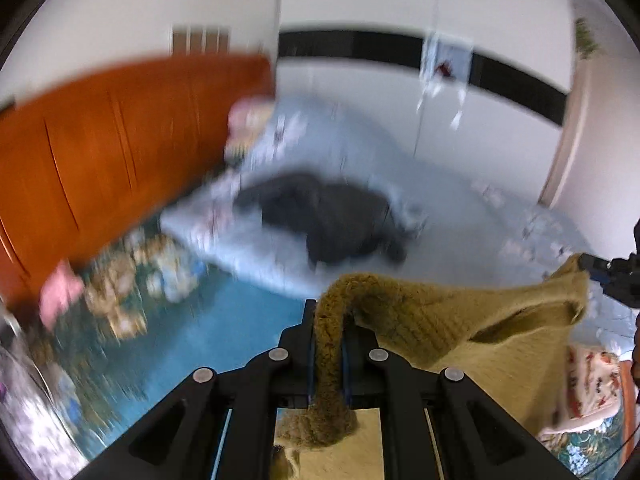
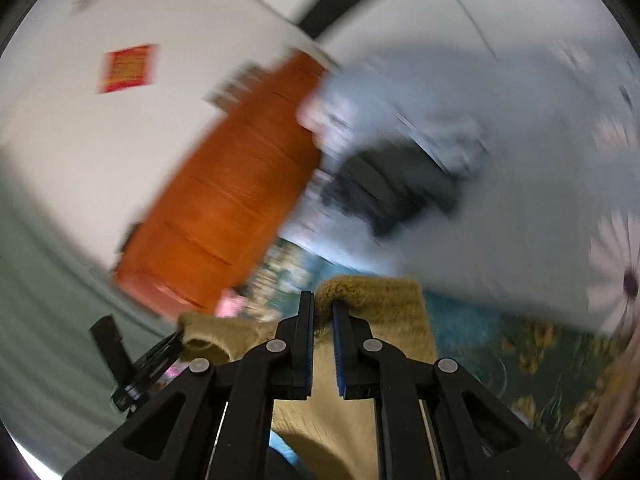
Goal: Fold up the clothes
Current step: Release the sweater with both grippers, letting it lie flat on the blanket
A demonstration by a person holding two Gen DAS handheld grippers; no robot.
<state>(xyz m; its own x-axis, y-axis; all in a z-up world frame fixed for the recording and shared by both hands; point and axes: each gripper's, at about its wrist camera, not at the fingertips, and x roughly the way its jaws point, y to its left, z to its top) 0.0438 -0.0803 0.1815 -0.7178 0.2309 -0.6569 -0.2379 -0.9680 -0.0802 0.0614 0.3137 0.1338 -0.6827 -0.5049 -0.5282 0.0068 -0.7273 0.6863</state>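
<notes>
Left wrist view, from its left side: an orange-brown headboard point(image 1: 120, 152) runs behind a bed point(image 1: 224, 320) with a teal flowered cover, and a pink item point(image 1: 60, 292) lies blurred near that edge. Further right a pale blue quilt point(image 1: 348, 140) is heaped on the bed with a dark garment point(image 1: 336, 216) lying on top of it. In the foreground the left hand-held gripper point(image 1: 328, 344) has its jaws closed tight on a rolled edge of a mustard knit sweater point(image 1: 440, 320), which stretches rightward in the air above the bed. At the far right edge the right hand-held gripper point(image 1: 616, 276) pinches the sweater's other corner.

Right wrist view: the left hand-held gripper point(image 2: 172, 344) shows at lower left, gripping the sweater point(image 2: 384, 300). At centre the right hand-held gripper point(image 2: 324, 312) is nearly closed, its fingers clamped on a fold of the knit. Everything behind is motion-blurred. No containers can be made out.
</notes>
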